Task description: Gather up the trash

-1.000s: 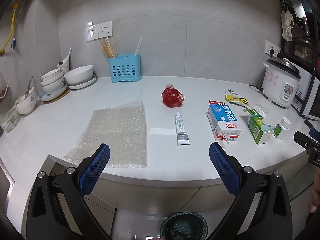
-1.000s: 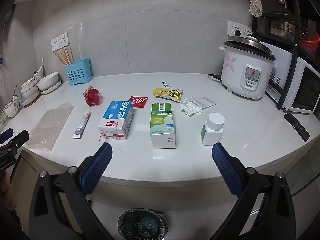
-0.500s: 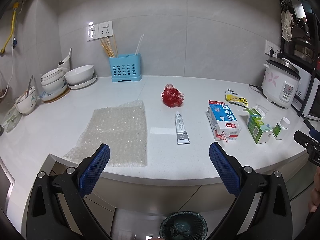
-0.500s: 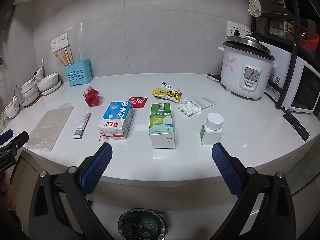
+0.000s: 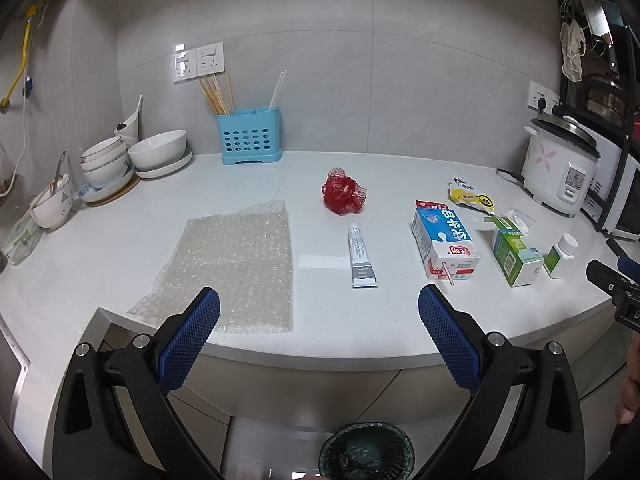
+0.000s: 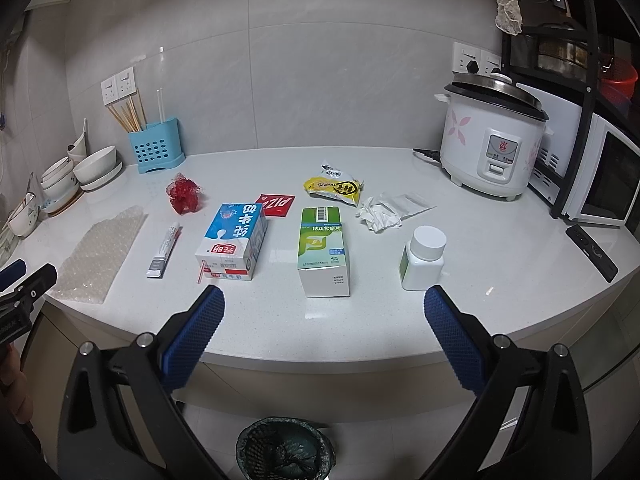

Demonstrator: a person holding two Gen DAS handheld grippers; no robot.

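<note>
Bench (image 6: 380,320): smooth, glossy pale stone-like top with faint speckle. Bubble wrap (image 5: 236,264): clear plastic, bumpy. Red net (image 5: 344,197): coarse plastic mesh. Tube (image 5: 361,255): smooth, matt white and grey. Milk carton (image 6: 234,240) and green box (image 6: 323,250): printed card, slight sheen. Pill bottle (image 6: 423,258): smooth white plastic. Yellow wrapper (image 6: 336,188): glossy crinkled film. Tissue (image 6: 378,216): crumpled paper. Fingers (image 6: 192,338): blue rubbery pads, knurled, on matt black plastic arms.
</note>
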